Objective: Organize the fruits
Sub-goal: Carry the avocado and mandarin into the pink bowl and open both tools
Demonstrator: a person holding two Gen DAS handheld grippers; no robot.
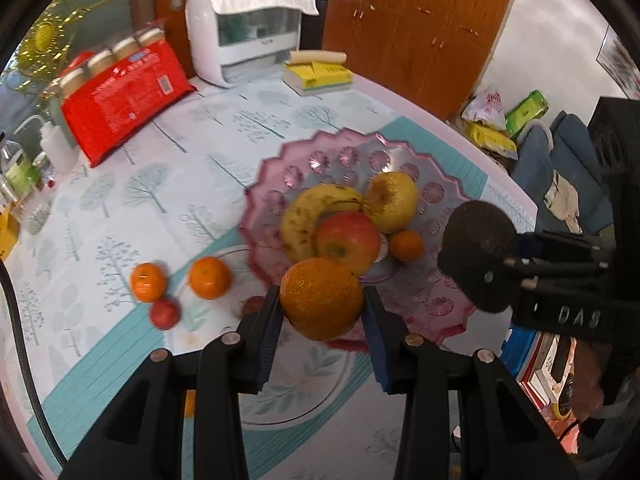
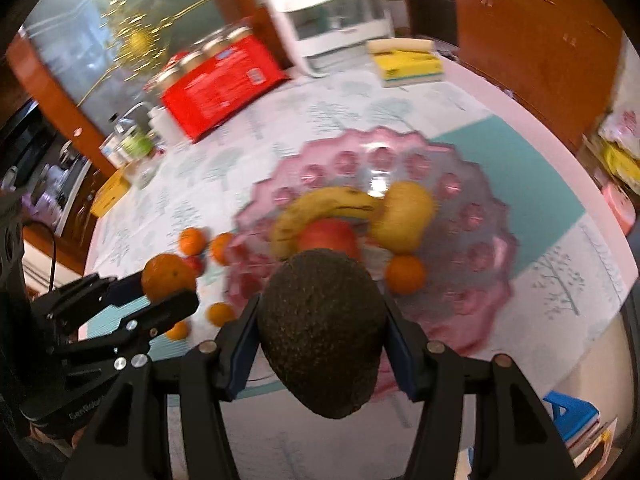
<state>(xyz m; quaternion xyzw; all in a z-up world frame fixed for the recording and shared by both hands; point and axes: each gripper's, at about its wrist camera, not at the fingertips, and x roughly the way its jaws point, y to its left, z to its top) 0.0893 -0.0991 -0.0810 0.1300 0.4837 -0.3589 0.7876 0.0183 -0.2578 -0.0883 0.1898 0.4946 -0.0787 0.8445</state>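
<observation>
Tree-print cloth covers the worktop point(image 1: 168, 216), wooden cabinets point(image 1: 416, 28) behind it.

Nearest: left claw point(image 1: 322, 312) clenched on an orange point(image 1: 322, 300), blue pads pressing both sides, fruit held clear of the cloth above the near rim of the pink dish point(image 1: 276, 168). Right claw point(image 2: 320, 340) clenched on a dark rough-skinned avocado point(image 2: 322, 332), also held up over the dish's near edge point(image 2: 472, 240). Each claw shows in the other's camera: the avocado sits to the right in the left wrist view, the orange to the left in the right wrist view.

Under the left claw: clear glass plate point(image 1: 280, 400) flat on the cloth, just beside the pink dish.

Loose on the cloth left of the dish: two mandarins point(image 1: 148, 282) point(image 1: 210, 278) and a small red fruit point(image 1: 164, 313) touching the first one (blurred, can't tell what kind). Right wrist view shows two more small orange fruits point(image 2: 220, 314) near the left claw.

In the dish: red apple point(image 1: 348, 242), banana point(image 1: 312, 212) curled round it, yellow pear-like fruit point(image 1: 392, 200), small mandarin point(image 1: 407, 245) just beside the apple.

Farther back: red packet point(image 1: 124, 104) leaning on a row of jars point(image 1: 104, 60), white squeeze bottle point(image 1: 56, 144) beside it, yellow book stack point(image 1: 320, 76), white appliance with a cloth draped on top point(image 1: 244, 28).
</observation>
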